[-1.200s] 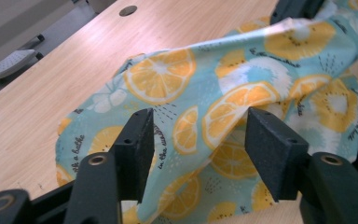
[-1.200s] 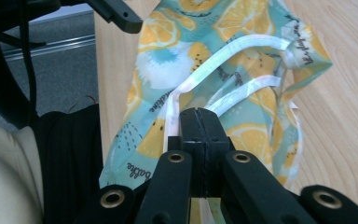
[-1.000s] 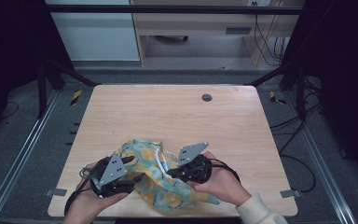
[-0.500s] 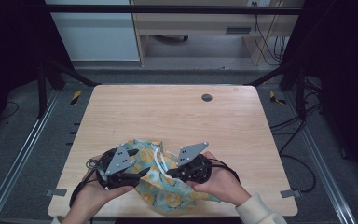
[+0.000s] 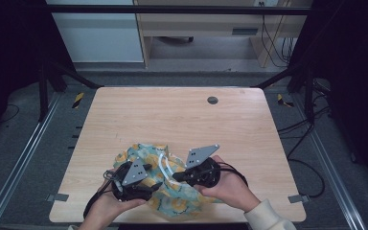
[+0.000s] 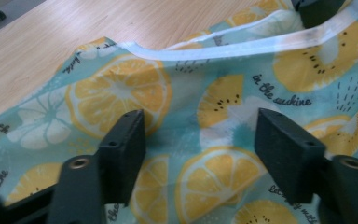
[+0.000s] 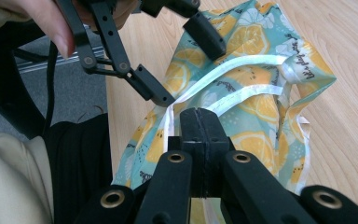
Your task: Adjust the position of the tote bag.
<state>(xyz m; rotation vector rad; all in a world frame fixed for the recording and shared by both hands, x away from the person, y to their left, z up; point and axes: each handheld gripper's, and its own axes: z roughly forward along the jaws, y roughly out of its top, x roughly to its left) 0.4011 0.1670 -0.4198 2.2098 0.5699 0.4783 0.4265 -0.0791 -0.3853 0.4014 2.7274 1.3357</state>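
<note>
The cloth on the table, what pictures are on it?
Yellow lemon slices on teal cloth, clearest in the left gripper view.

Fruit-print cloth (image 5: 172, 189) — between both tongs

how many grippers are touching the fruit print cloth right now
2. The left gripper sits at the near-left part of the fruit-print cloth, its fingers spread on the fabric. The right gripper is at the cloth's right side, shut on its white-edged hem.
</note>
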